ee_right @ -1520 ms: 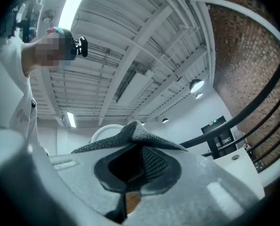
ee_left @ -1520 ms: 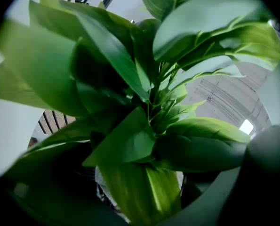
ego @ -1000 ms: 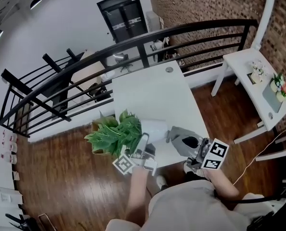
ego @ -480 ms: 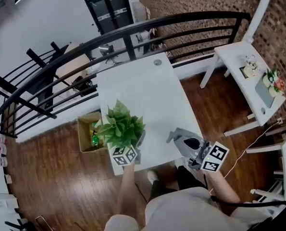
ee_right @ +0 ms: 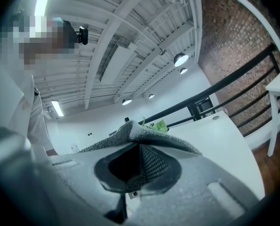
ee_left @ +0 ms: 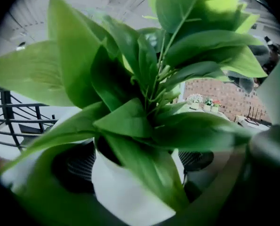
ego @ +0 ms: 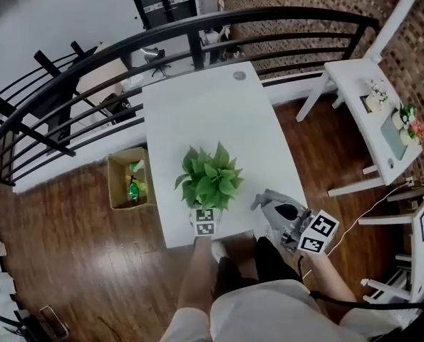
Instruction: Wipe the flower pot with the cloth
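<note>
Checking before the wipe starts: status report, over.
Left gripper on flower pot, jaws just easing wider. Right gripper shut on cloth. Pot upright near table edge; leaves overhang it.

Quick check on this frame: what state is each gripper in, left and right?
Left gripper: closed on the flower pot, fingers just eased slightly wider.
Right gripper: closed on the cloth.

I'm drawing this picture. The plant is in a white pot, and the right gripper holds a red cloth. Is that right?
Not quite. The cloth is grey, not red. The right gripper view shows it pinched in the right gripper. The plant is in a white pot, just as you said.
</note>
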